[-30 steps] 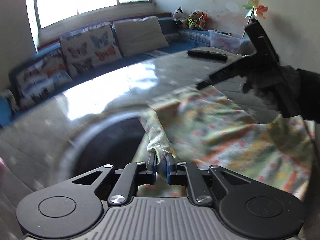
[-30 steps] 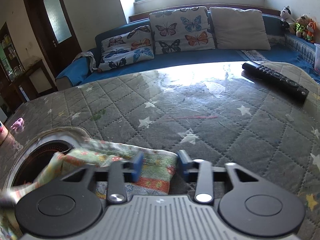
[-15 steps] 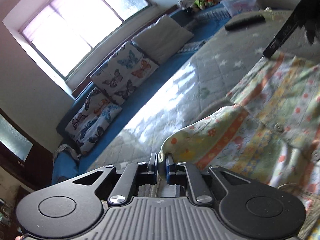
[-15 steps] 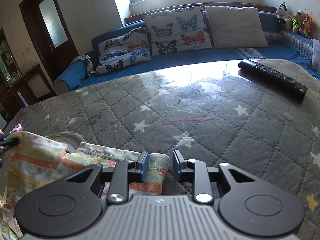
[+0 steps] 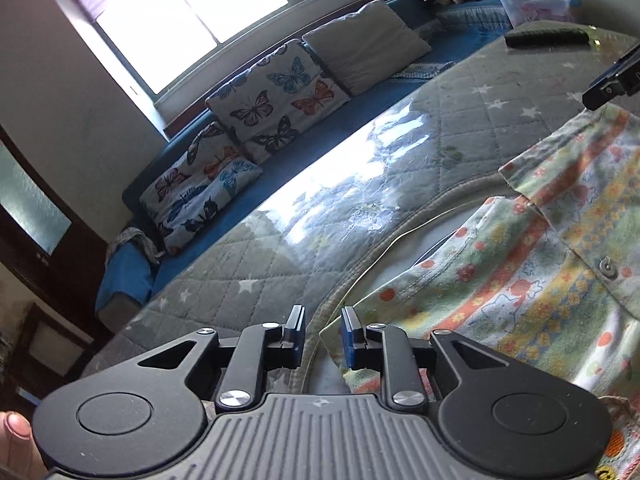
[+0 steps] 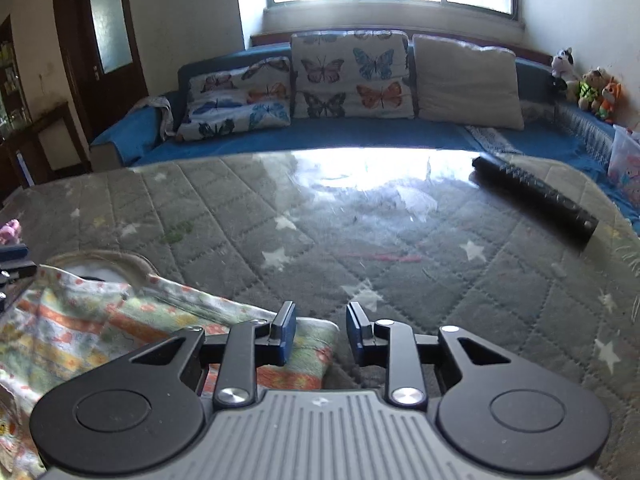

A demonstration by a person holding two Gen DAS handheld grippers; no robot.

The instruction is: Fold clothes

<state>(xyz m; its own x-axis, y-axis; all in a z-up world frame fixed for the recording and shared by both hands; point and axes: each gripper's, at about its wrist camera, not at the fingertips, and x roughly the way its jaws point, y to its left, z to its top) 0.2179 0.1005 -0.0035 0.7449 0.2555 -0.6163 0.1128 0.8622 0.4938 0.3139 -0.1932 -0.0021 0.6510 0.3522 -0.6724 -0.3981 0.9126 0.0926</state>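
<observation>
A small garment (image 5: 532,264) with a green, orange and yellow print and a button lies on the grey quilted table cover (image 5: 400,184). My left gripper (image 5: 322,336) stands open at its near left corner, the cloth edge just by the right pad. In the right wrist view the same garment (image 6: 120,320) lies at the lower left. My right gripper (image 6: 320,334) is open above its far right corner, nothing between the fingers. The right gripper's tip (image 5: 612,84) shows at the left wrist view's right edge.
A black remote control (image 6: 536,200) lies on the table's far right. A round opening with a beige rim (image 6: 116,264) sits under the garment's left part. A blue sofa (image 6: 360,140) with butterfly cushions runs behind the table. A plastic box (image 5: 536,4) stands at the far right.
The left gripper carried the garment's corner over, laid it down and opened, letting it go. The right gripper, open throughout, widened a little and rose slightly above the cloth.
</observation>
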